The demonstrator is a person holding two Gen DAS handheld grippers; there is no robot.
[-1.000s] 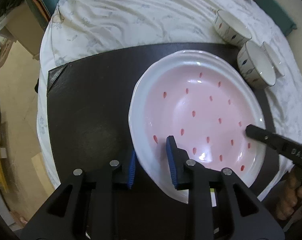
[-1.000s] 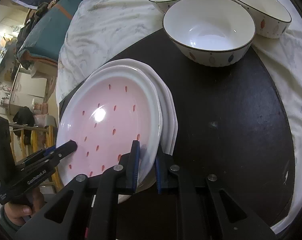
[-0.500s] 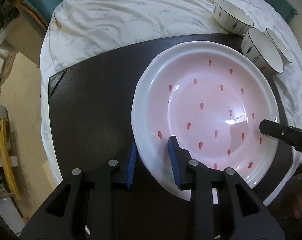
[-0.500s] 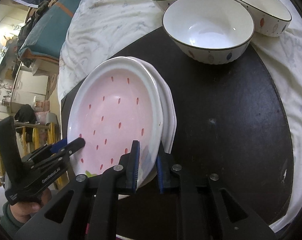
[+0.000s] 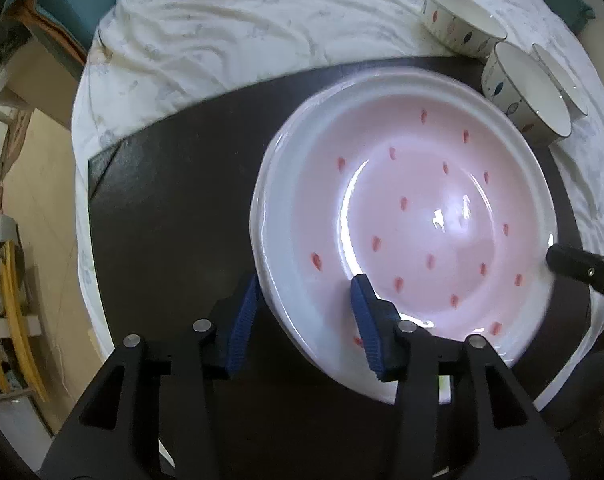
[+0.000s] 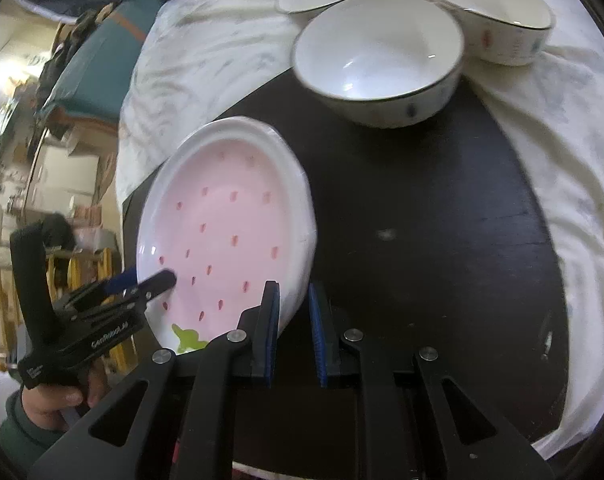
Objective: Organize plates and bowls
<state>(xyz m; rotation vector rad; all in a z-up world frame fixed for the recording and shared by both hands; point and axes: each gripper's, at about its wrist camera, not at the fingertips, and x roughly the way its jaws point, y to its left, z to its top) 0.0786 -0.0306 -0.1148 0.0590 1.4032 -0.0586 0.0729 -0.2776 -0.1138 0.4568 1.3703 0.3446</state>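
- Pink plate (image 5: 413,216) fills centre-right of the left wrist view and sits on the dark tabletop (image 5: 174,216); a second white rim shows under its edge, so probably on a stack.
- Left gripper (image 5: 305,316): jaws spread and straddling the near rim, one pad outside it, one over the pink face. Neither pad looks pressed on.
- Right gripper (image 6: 294,328): jaws parted with the opposite rim between them. Contact unclear; I can't tell if it's bearing on the plate.
- Three bowls (image 6: 377,56) cluster at the top of the right wrist view, well apart from the plate; the nearest sits on the tabletop edge, the others on the white cloth (image 6: 549,152).
- Key relation: the bowls lie straight ahead of the right jaws, so the right hand is nearer for a bowl pick.
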